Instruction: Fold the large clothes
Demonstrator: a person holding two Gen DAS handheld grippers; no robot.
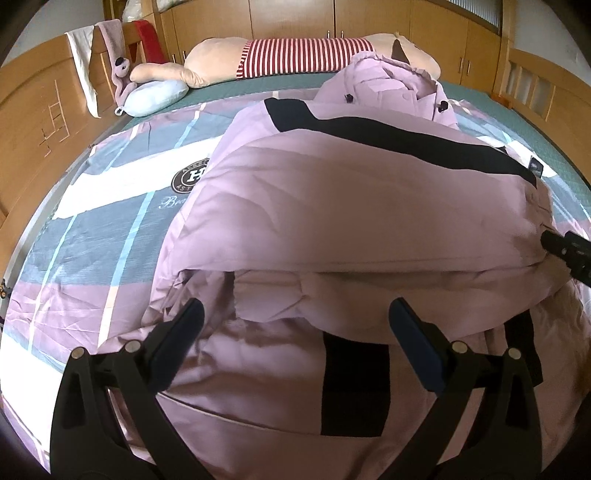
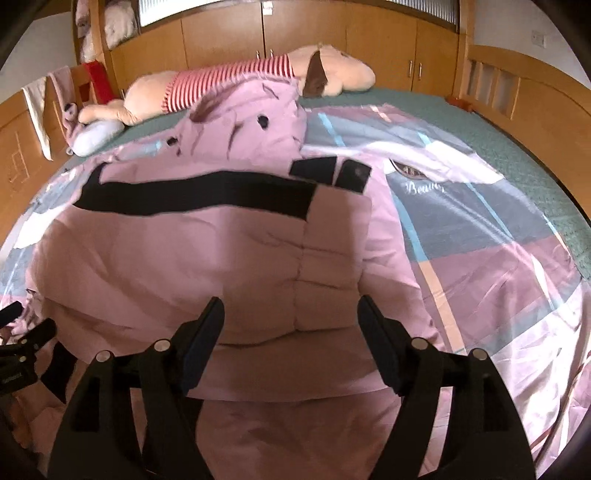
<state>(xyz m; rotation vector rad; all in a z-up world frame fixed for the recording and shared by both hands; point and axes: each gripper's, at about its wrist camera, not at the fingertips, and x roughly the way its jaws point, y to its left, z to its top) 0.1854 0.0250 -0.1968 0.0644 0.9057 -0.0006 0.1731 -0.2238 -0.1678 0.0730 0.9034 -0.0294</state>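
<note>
Scene: my pink padded jacket [image 1: 351, 206] lies part-folded on the patchwork bedspread [image 1: 110, 229], its hood [image 1: 388, 81] toward the striped plush toy [image 1: 306, 55].
Fold: the black-banded upper layer is doubled over the lower hem nearest me.
My left gripper [image 1: 295, 321]: jaws wide apart above the folded edge, nothing between the pads.
My right gripper [image 2: 291, 317]: jaws spread over the jacket's right side, clamping no cloth.
Backdrop: wooden cabinets [image 2: 295, 33] behind the bed.
</note>
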